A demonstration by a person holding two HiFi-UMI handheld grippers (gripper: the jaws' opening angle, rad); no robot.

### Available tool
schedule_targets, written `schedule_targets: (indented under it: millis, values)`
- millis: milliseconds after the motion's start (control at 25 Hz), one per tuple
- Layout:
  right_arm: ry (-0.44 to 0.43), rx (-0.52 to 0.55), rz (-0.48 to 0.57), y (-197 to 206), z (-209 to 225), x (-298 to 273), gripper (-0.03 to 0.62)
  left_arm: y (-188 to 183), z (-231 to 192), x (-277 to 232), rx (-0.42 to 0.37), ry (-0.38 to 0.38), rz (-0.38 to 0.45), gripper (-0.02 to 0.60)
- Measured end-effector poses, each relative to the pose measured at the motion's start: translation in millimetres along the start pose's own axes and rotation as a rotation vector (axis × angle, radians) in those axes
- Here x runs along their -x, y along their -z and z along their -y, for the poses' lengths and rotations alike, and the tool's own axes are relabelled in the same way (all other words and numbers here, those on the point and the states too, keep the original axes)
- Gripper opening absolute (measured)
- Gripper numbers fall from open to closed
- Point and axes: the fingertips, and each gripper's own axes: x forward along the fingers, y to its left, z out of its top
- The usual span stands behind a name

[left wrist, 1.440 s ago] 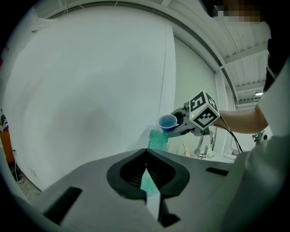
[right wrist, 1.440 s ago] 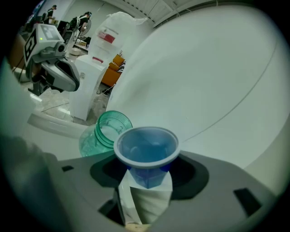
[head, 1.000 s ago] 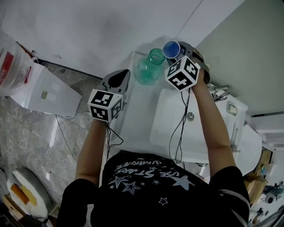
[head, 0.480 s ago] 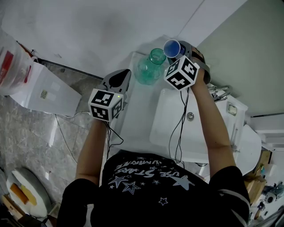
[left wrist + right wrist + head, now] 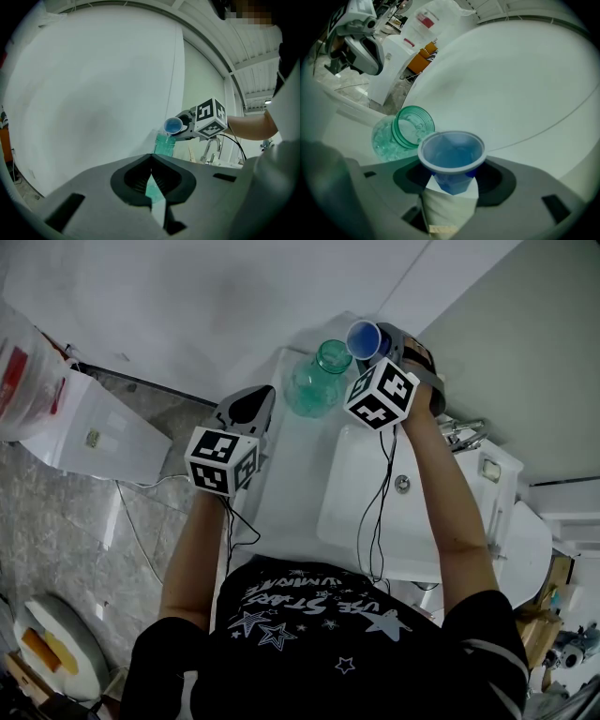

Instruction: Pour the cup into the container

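My right gripper is shut on a blue cup, held tilted with its rim at the mouth of a green glass jar. In the right gripper view the cup has clear liquid in it and leans toward the jar, whose open mouth sits just to its left. The jar stands on the white counter against the wall. To the jar's left, my left gripper is level, shut and empty. In its own view the cup hangs over the jar.
A white sink basin with a chrome faucet lies right of the counter, under my right arm. A white cabinet and a red-printed bag stand at the left, over a grey tiled floor.
The right gripper has rolled slightly, tipping the blue cup a bit more toward the jar's mouth. The left gripper has stayed where it was.
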Motion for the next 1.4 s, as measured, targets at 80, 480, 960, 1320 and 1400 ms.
schedule_targets:
  millis: [80, 480, 960, 1320, 1400]
  values:
    - [-0.004, -0.014, 0.0, 0, 0, 0, 0.273, -1, 0, 0, 0.0, 0.0, 0.003, 0.011]
    - [-0.068, -0.164, 0.044, 2, 1, 6, 0.273, -6, 4, 3, -0.014, 0.004, 0.007, 0.011]
    - [-0.137, -0.451, 0.135, 12, -1, 31, 0.273, -10, 16, 14, -0.03, 0.004, 0.005, 0.011]
    - [-0.177, -0.653, 0.189, 37, -38, 57, 0.275, 0, 39, 26, -0.021, 0.006, -0.008, 0.011]
    - [-0.193, -0.676, 0.205, 36, -49, 61, 0.275, 2, 43, 29, -0.02, 0.006, -0.009, 0.011]
